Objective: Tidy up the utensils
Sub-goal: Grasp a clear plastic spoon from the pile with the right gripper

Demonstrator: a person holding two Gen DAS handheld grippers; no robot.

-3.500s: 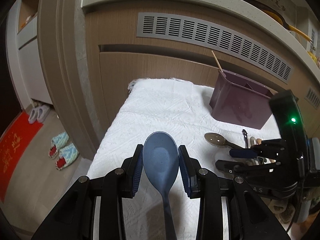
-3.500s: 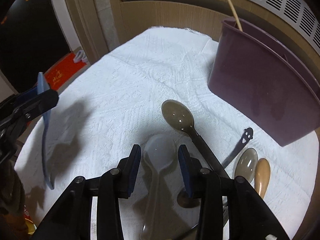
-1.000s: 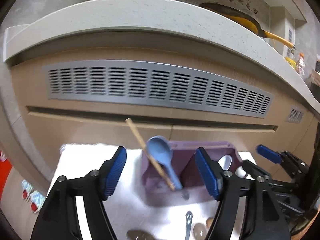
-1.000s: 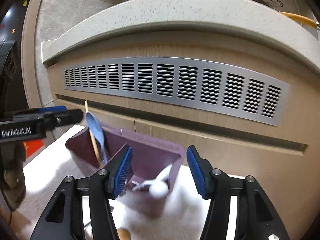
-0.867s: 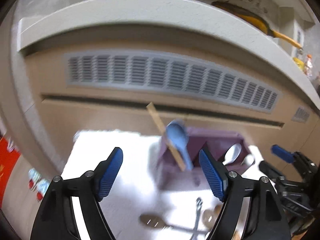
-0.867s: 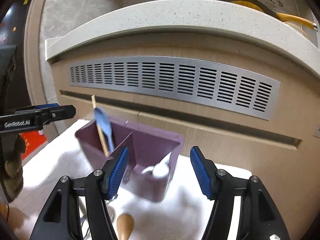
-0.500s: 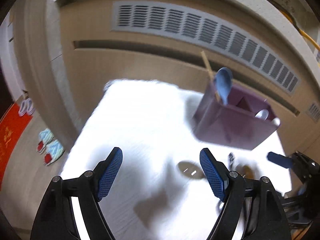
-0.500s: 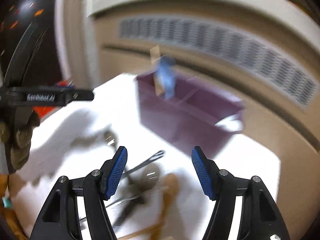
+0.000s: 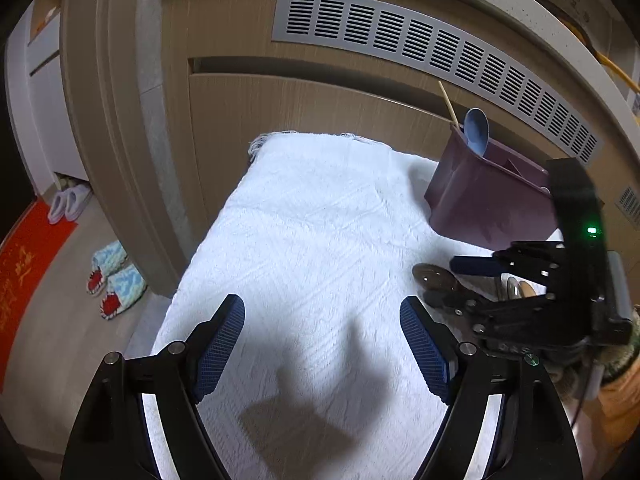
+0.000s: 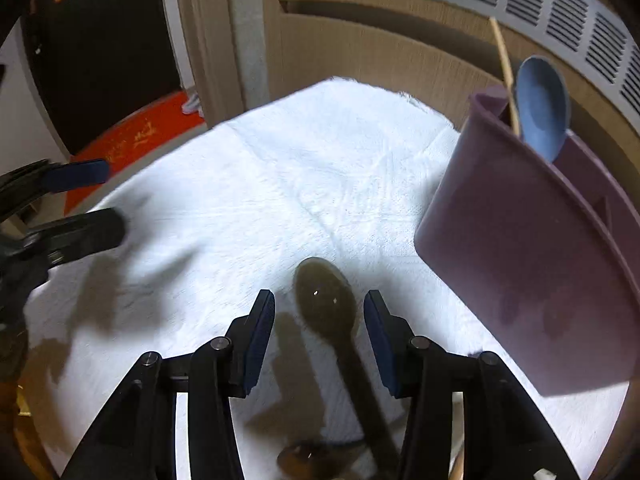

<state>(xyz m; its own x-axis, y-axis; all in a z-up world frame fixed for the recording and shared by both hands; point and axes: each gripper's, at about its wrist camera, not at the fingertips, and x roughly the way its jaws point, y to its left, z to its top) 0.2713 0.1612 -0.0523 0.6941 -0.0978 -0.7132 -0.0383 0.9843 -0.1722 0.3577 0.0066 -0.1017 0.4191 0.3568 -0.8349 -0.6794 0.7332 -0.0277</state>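
A purple caddy point(image 9: 480, 196) stands at the back right of a white towel point(image 9: 312, 220), with a blue spoon point(image 9: 476, 130) and a wooden chopstick point(image 9: 448, 104) upright in it. My left gripper point(image 9: 322, 344) is open over bare towel with nothing between its pads. My right gripper point(image 10: 320, 332) hangs low over a dark brown spoon point(image 10: 326, 300) lying on the towel point(image 10: 260, 168). Its jaws are closing and straddle the spoon's neck, but the pads do not touch it. The caddy point(image 10: 540, 260) is close on its right. The left gripper point(image 10: 92, 200) shows at the left edge.
More utensils lie on the towel behind the right gripper point(image 9: 456, 282), and another spoon bowl point(image 10: 300, 456) sits by the brown handle. A wooden cabinet with a vent grille point(image 9: 400, 40) backs the table. Slippers point(image 9: 116, 280) and a red mat point(image 9: 24, 256) lie on the floor left.
Both grippers tipped down from facing the caddy to facing the towel. The left one drew back to the left, empty. The right one came down over the brown spoon and its jaws narrowed.
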